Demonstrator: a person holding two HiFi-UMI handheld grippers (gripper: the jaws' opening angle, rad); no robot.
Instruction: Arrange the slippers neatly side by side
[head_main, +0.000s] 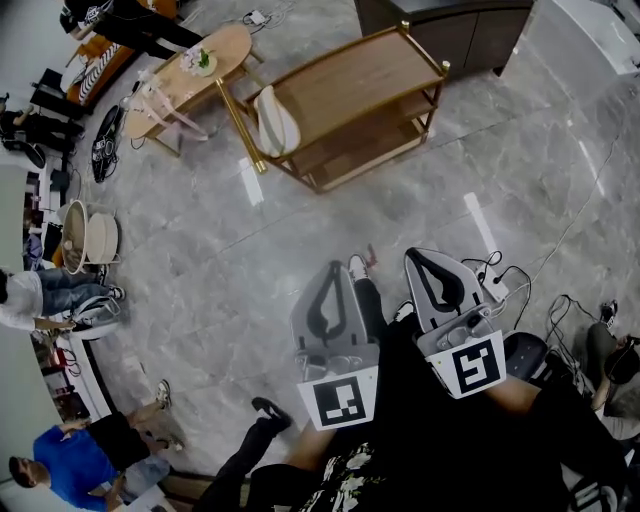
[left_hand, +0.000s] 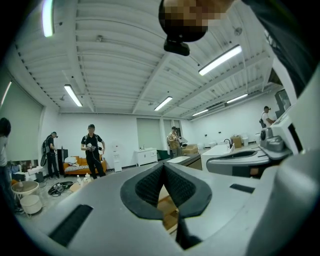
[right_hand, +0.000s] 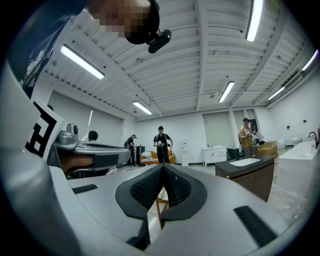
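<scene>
In the head view a pale slipper (head_main: 274, 120) leans on the lower shelf of a wooden cart, far ahead of both grippers. I see no second slipper. My left gripper (head_main: 335, 267) and right gripper (head_main: 418, 254) are held close to the person's body, side by side over the marble floor. Both are shut with nothing between the pads. In the left gripper view the left gripper (left_hand: 163, 168) points level across the room, its dark pads pressed together. The right gripper (right_hand: 163, 168) looks the same in its own view, pads touching and nothing held.
A gold-framed wooden cart (head_main: 345, 75) stands ahead, with an oval wooden table (head_main: 185, 75) to its left. Round baskets (head_main: 88, 238) and several people stand along the left. Cables and a power strip (head_main: 495, 285) lie at the right. A dark counter (right_hand: 250, 172) shows in the right gripper view.
</scene>
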